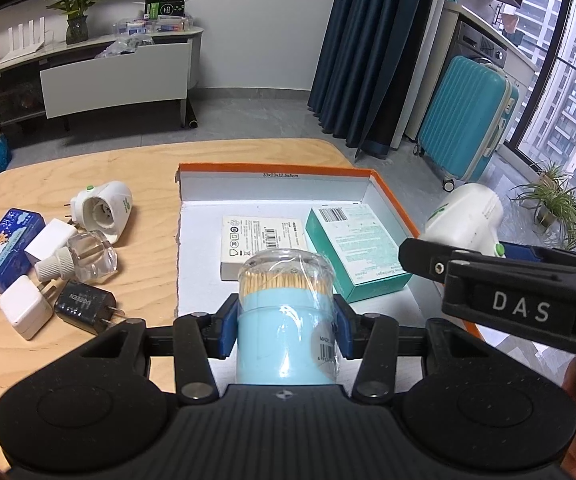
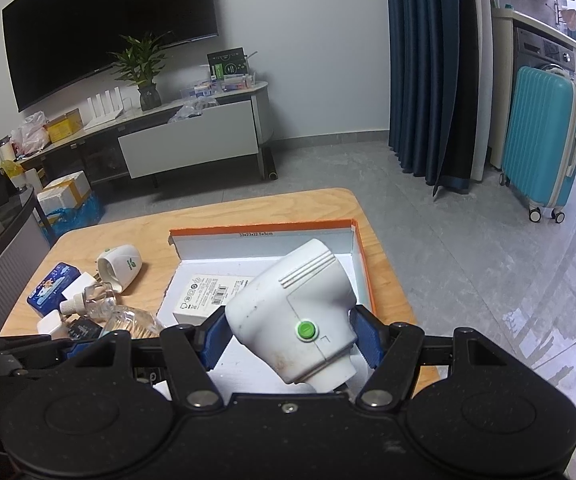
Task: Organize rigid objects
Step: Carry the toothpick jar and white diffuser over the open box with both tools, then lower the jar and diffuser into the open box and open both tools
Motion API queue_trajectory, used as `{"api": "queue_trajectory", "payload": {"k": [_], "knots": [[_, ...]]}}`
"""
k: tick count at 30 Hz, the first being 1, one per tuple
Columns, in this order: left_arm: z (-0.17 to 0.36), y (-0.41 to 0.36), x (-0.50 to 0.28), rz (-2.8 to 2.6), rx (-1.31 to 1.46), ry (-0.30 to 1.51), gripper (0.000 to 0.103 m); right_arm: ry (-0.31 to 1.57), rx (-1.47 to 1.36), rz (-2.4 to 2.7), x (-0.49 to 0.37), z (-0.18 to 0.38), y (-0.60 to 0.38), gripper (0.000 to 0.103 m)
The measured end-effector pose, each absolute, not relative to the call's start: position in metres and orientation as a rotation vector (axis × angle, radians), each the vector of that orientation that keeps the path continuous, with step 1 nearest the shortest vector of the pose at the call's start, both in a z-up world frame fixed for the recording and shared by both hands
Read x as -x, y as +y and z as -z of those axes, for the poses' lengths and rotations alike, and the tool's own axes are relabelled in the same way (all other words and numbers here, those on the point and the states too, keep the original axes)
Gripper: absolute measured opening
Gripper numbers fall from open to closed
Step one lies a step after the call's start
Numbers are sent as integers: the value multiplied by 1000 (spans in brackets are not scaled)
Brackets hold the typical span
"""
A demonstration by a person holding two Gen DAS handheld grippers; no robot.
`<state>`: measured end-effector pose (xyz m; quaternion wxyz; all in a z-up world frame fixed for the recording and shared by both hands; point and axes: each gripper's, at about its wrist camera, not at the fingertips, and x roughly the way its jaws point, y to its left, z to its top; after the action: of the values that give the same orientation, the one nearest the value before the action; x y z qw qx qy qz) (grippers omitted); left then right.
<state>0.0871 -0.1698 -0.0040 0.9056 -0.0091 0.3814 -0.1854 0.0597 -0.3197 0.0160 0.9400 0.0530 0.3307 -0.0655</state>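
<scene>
Orange-edged white box (image 1: 391,196), open, on the table's right half: receiving bin. Holds a white carton (image 1: 262,246) and a teal carton (image 1: 357,254), flat, side by side, toward the far wall; the near floor is bare.

Toothpick jar (image 1: 286,320), pale blue, clear dome: clamped at mid-body by the left gripper (image 1: 286,330), raised above the box's near edge. Judgement: lower it upright onto the bare near floor, short of the cartons, then release; a tilt could let it roll.

White plug-in vaporiser (image 2: 295,316), green button: clamped by the right gripper (image 2: 289,340), above the box's near right part. Judgement: lay it near the right wall, apart from the jar, one hand at a time, since the grippers crowd each other.

Light plywood table (image 1: 148,164), rounded corners. Loose at left: second vaporiser (image 1: 106,210), blue tin (image 1: 6,250), clear refill bottle (image 1: 84,260), two white chargers (image 1: 24,310), black charger (image 1: 86,306).

Room: grey tiled floor, wall television (image 2: 104,20), low media console (image 2: 192,140), dark blue curtain (image 2: 427,68), turquoise suitcase (image 2: 543,140), potted plants.
</scene>
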Motion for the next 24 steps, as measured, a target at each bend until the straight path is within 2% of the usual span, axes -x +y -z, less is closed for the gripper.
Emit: {"api": "queue_trajectory", "payload": {"k": [24], "knots": [[15, -183, -99, 409, 2, 814, 47, 708, -112, 138, -85, -9, -330, 78]]}}
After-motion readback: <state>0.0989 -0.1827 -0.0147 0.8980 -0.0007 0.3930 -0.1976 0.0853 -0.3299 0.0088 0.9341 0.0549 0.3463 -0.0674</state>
